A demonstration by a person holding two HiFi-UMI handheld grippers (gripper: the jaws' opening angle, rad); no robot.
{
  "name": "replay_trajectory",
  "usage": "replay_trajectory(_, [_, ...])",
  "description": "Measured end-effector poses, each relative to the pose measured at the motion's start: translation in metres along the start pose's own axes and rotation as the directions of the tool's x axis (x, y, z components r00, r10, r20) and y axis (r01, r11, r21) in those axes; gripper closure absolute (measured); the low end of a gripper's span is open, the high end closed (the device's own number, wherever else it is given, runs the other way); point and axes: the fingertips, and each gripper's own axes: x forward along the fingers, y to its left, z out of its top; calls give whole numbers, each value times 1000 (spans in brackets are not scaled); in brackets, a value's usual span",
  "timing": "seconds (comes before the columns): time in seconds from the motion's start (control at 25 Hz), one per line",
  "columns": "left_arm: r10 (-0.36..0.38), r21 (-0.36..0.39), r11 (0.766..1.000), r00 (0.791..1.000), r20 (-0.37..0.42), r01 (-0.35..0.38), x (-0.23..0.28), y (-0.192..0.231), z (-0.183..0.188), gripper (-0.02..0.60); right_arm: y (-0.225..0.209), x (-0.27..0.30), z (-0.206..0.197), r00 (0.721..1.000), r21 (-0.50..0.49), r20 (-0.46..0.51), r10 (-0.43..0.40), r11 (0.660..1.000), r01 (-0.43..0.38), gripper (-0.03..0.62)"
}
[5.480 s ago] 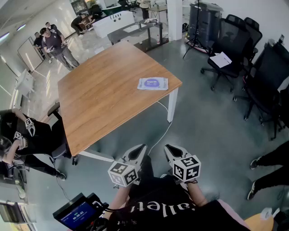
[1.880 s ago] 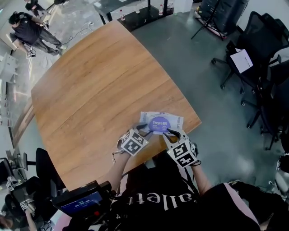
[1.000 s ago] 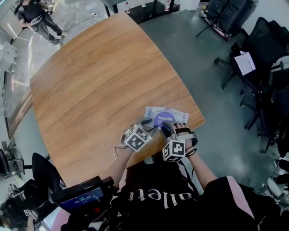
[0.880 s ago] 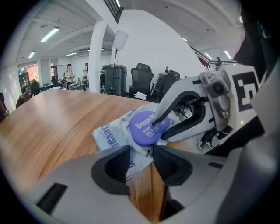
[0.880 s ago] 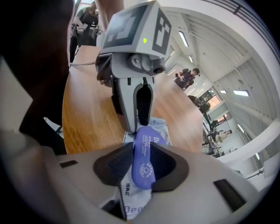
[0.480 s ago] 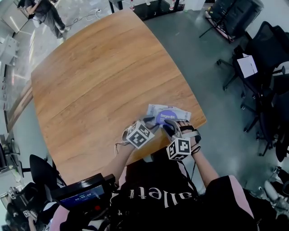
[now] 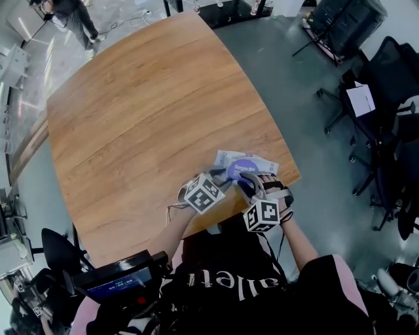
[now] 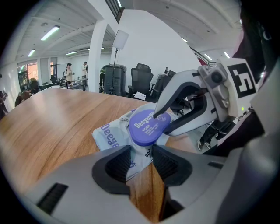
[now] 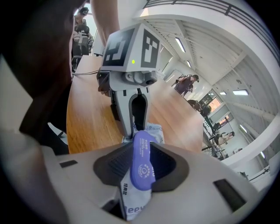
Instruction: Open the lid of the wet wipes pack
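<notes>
The wet wipes pack [image 7: 254,163] is a pale flat pouch with a purple round lid [image 7: 245,169]. It lies at the near right corner of the wooden table [image 7: 144,118]. My left gripper [image 7: 226,178] comes from the left and is shut on the pouch's near edge [image 8: 139,154]. My right gripper [image 7: 247,178] comes from the right. One of its fingers [image 8: 162,105] lies on top of the lid [image 8: 146,127] and the other runs below. In the right gripper view the lid [image 9: 142,164] stands edge-on between my right gripper's [image 9: 141,168] pads, with the left gripper [image 9: 135,129] behind it.
The pack sits close to the table's edge and corner [image 7: 296,175], with grey floor beyond. Black office chairs [image 7: 393,65] stand to the right. A person [image 7: 69,10] stands far off at the top left. A black device with a blue screen [image 7: 118,284] hangs at my lower left.
Both grippers were carried from above the floor to the pack. Over the last second the right gripper rolled and settled on the lid. Since half a second ago almost nothing has moved.
</notes>
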Motion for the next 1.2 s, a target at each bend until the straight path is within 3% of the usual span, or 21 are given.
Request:
replay_trajectory(0.28, [6, 12, 1000, 1000, -1, -6, -2, -1, 0, 423, -3, -3, 3, 1000, 61, 15, 10, 998, -10, 476])
replay_trajectory(0.4, [7, 25, 1000, 1000, -2, -7, 0, 1, -3, 423, -34, -16, 16, 991, 168, 84, -103, 982, 88, 484])
replay_trajectory(0.48, [10, 32, 999, 1000, -3, -10, 0, 4, -5, 423, -68, -22, 17, 974, 232, 90, -207, 956, 182, 549])
replay_trajectory(0.52, [12, 33, 999, 1000, -4, -12, 0, 4, -6, 423, -81, -21, 14, 971, 249, 78, -228, 947, 203, 549])
replay_trajectory(0.92, [14, 31, 999, 1000, -1, -14, 2, 0, -3, 423, -141, 33, -30, 987, 346, -53, -153, 924, 162, 548])
replay_trajectory(1.08, [17, 34, 999, 1000, 0, -17, 1, 0, -3, 423, -138, 51, -44, 990, 428, -97, -106, 893, 138, 548])
replay_trajectory(1.2, [15, 33, 999, 1000, 0, -15, 1, 2, -5, 423, -139, 52, -44, 989, 506, -94, -113, 850, 145, 548])
